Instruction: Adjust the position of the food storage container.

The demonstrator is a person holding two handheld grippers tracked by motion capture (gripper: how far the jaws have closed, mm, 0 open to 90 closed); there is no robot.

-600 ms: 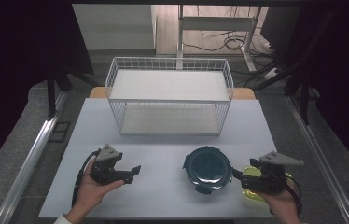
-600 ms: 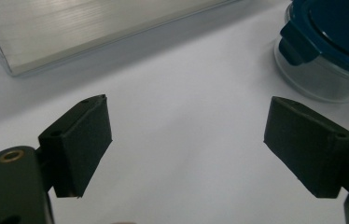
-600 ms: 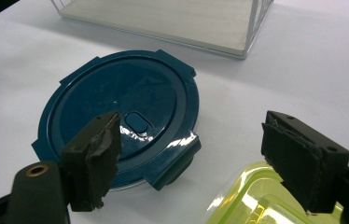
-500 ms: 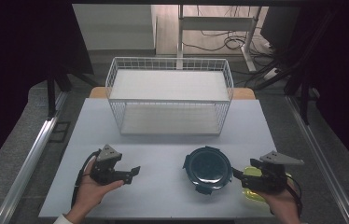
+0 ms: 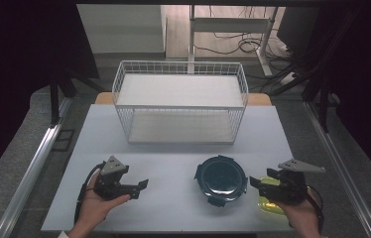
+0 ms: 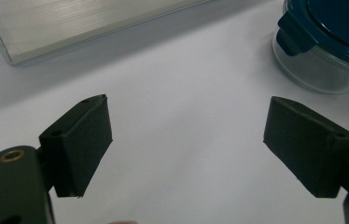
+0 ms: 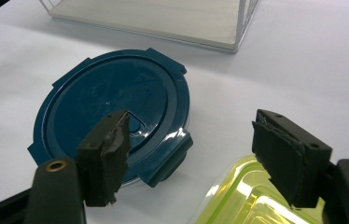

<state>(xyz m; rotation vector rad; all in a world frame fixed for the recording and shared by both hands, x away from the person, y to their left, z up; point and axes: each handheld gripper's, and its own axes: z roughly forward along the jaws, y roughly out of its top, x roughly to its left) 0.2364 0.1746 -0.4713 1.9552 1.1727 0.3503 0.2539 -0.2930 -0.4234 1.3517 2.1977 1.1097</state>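
Round blue-lidded container (image 5: 221, 177) sits near-centre on the white bench (image 5: 173, 148), with the yellow-green container (image 5: 269, 201) just to its right. Right claw (image 5: 259, 182) is spread over the yellow-green one. Left claw (image 5: 141, 186) is spread, empty, well left. Wire basket (image 5: 181, 99) is far.

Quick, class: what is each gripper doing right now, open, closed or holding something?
Left gripper: open, holding nothing.
Right gripper: open, holding nothing, above the yellow box.

Bare table (image 5: 173, 163) between tongs, wire basket (image 5: 180, 101) blocking beyond
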